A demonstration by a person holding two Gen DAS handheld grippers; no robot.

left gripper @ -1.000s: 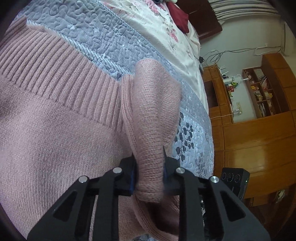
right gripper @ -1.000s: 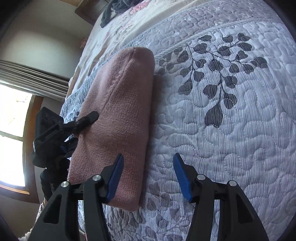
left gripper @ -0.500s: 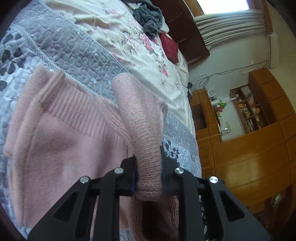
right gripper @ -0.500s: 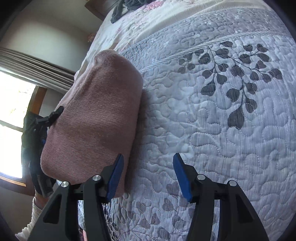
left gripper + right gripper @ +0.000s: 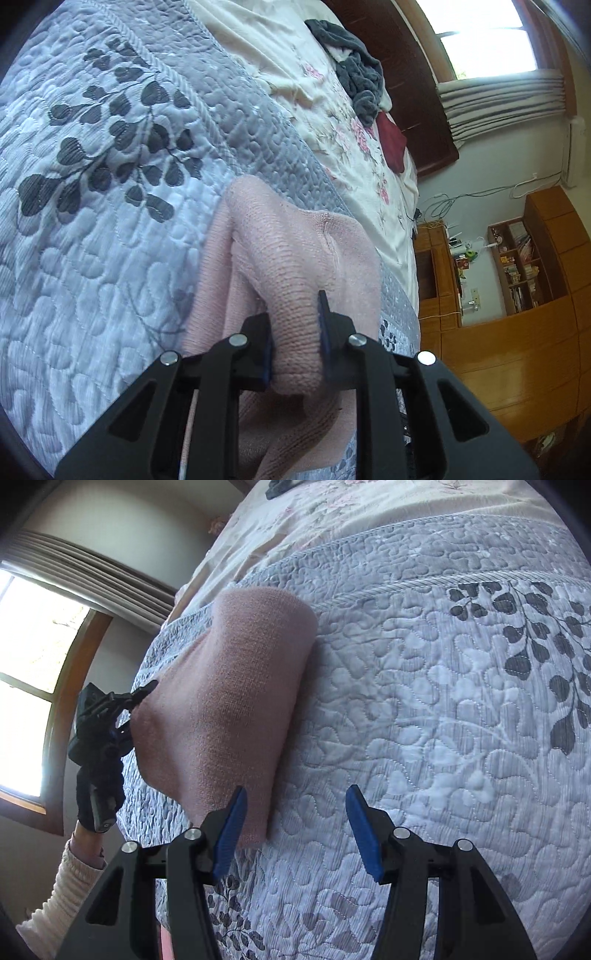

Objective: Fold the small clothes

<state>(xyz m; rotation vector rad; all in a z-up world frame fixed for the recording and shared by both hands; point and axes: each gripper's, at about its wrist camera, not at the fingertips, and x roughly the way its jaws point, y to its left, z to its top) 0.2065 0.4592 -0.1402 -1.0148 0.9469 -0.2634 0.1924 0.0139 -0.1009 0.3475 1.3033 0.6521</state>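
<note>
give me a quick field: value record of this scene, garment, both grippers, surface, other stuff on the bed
garment: pink knitted sweater, partly folded, one edge lifted off the bed
left gripper: jaws shut on a bunched fold of the sweater
right gripper: jaws open, empty, above the quilt beside the sweater's near corner
surface: grey quilted bedspread with dark leaf print
further up the bed: cream floral sheet, dark grey crumpled cloth, dark red cloth

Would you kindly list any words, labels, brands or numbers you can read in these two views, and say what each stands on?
None can be read.
Books and boxes on the wooden shelves: too small and blurred.
Pink sweater, quilt, left gripper, right gripper: no print visible.
</note>
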